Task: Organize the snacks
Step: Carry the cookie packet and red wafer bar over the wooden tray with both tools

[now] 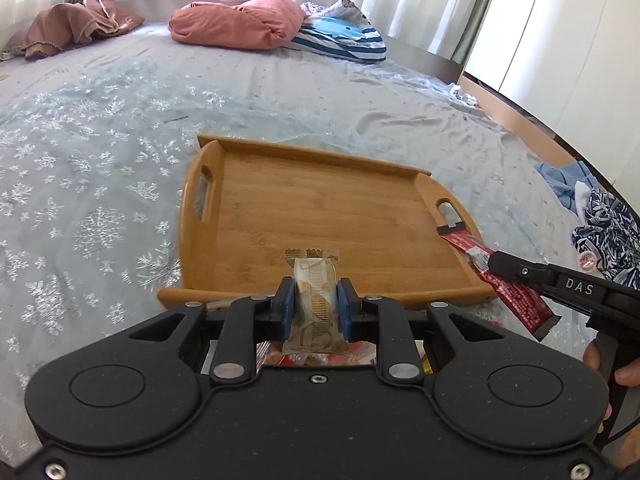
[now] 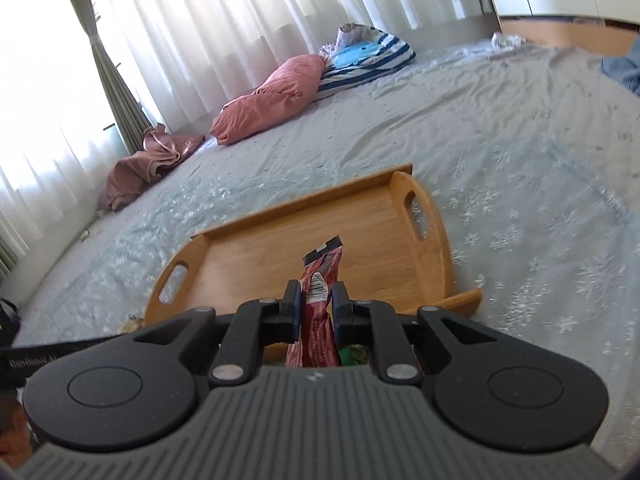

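Note:
A wooden tray (image 1: 320,208) with handle slots lies on the bed; it also shows in the right wrist view (image 2: 280,248). My left gripper (image 1: 316,292) is shut on a white and gold snack packet (image 1: 314,300), held over the tray's near rim. My right gripper (image 2: 316,296) is shut on a long red snack packet (image 2: 320,300), held over the tray's near edge. In the left wrist view the right gripper (image 1: 496,264) holds the red packet (image 1: 516,292) above the tray's right handle. More snack packets lie under the left gripper (image 1: 320,354), mostly hidden.
The bed has a pale snowflake sheet (image 1: 100,184). A pink pillow (image 1: 236,22), a striped pillow (image 1: 344,36) and a brown cloth (image 1: 76,20) lie at the far side. Patterned clothes (image 1: 604,232) lie at the right. A green packet (image 2: 354,354) shows beneath the right gripper.

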`<state>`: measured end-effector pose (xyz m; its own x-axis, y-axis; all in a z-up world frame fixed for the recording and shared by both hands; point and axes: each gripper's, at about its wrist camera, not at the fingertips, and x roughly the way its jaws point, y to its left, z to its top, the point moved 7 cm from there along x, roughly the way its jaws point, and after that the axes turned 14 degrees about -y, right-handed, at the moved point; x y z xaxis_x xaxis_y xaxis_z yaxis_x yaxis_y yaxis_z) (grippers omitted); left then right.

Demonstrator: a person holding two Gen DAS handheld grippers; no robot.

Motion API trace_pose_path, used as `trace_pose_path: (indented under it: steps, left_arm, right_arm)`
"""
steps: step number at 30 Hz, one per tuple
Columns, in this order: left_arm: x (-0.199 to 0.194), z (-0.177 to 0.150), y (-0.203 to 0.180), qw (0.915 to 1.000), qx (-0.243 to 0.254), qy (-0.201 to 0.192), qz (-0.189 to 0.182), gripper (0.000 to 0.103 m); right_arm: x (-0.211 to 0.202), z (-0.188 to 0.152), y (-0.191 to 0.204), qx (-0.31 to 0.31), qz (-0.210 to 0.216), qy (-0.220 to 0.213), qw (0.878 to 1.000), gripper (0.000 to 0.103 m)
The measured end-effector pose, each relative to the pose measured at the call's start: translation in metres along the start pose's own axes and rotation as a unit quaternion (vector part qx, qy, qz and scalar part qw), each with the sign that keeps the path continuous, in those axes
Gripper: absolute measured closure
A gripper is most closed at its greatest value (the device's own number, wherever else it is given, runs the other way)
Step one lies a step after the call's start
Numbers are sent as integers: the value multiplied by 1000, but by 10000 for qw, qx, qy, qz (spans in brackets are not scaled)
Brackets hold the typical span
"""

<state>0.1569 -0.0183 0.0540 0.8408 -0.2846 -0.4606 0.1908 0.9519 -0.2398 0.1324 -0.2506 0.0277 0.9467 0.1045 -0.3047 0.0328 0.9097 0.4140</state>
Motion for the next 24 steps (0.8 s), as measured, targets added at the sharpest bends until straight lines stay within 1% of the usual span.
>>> trace_pose_path:
  steps: [5, 11, 16, 20, 24]
  left_arm:
    - [18, 4, -1, 9999, -120, 79, 1, 82]
    - [44, 5, -5, 9997, -33, 216, -61, 82]
    - [62, 13, -4, 9997, -103, 221, -63, 82]
    - [78, 17, -4, 9997, -50, 231, 26, 82]
    - [95, 15, -6, 9994, 41, 321, 132, 82]
  right_arm:
    - [17, 2, -4, 202, 10, 36, 9998, 85]
    - [34, 1, -6, 193, -34, 63, 9998, 85]
    - [51, -2, -13, 234, -140, 164, 9995, 85]
    - [66, -2, -18, 302, -163, 229, 9991, 85]
    - [80, -2, -19, 268, -202, 242, 9991, 85]
